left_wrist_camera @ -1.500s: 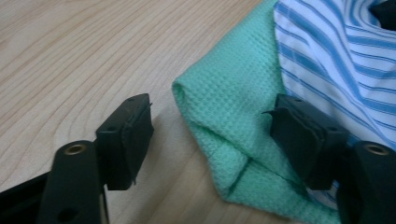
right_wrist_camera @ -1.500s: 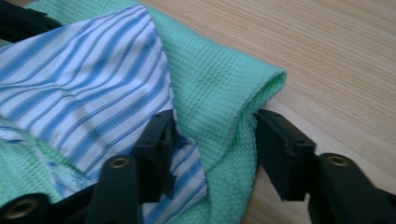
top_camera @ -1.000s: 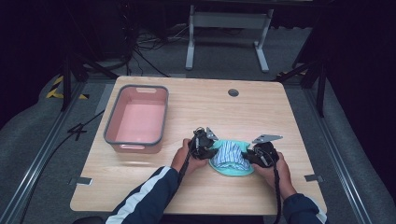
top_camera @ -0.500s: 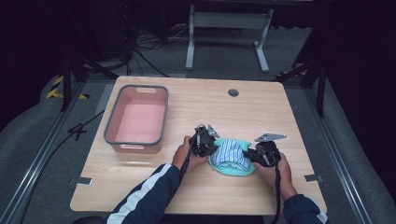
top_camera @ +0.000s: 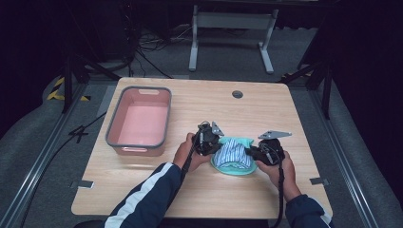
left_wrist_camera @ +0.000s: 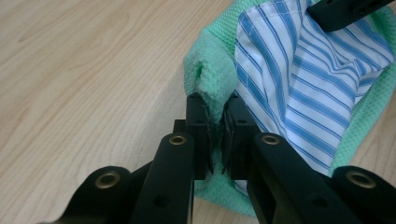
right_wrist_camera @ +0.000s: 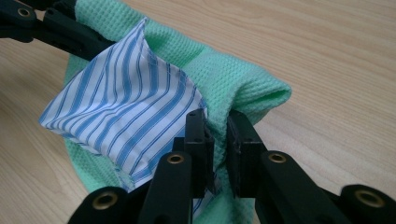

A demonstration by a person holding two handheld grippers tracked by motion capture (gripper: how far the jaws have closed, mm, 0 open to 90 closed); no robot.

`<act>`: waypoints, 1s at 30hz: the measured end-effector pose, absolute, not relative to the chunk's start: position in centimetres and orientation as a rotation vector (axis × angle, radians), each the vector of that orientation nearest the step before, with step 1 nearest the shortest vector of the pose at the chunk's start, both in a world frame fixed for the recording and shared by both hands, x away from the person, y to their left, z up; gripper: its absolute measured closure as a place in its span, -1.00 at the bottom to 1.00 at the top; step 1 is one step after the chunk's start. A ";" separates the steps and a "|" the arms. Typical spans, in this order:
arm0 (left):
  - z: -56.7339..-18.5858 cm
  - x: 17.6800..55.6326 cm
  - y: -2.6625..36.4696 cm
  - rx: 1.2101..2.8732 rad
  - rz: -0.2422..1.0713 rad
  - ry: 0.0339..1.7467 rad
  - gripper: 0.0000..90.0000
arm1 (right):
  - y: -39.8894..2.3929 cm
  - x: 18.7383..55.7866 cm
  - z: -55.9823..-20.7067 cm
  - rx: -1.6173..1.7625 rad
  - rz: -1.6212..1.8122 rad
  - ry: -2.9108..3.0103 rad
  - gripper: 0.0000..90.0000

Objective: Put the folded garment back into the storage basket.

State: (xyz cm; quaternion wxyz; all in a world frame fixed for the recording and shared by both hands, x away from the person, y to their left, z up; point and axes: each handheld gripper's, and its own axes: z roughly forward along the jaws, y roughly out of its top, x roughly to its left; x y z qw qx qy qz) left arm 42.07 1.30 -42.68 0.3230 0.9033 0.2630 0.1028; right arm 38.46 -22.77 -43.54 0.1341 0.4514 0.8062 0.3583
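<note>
On the wooden table (top_camera: 199, 199) the left gripper (left_wrist_camera: 215, 122) and right gripper (right_wrist_camera: 216, 135) each pinch a fold of the green waffle-weave cloth (top_camera: 242, 167) – one on either side – with a blue-striped white cloth (top_camera: 233, 156) lying on it; the pink tub (top_camera: 139, 121) sits well apart

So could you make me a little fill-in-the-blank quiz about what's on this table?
1. The pink bin holds ____.
2. On the green cloth lies a white cloth with ____ stripes.
3. The left gripper and right gripper are both ____ on the green cloth.
4. The bin sits to the person's ____ of the cloths.

Missing words: nothing; blue; shut; left
</note>
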 end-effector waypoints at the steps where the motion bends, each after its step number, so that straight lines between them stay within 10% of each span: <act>1: -42.4 42.1 1.6 2.367 0.268 0.689 0.84 | -22.7 38.5 -43.4 1.305 1.043 2.335 0.78; 30: -38.0 42.5 5.5 2.324 0.378 0.727 0.84 | -19.0 40.1 -39.3 1.254 1.093 2.311 0.78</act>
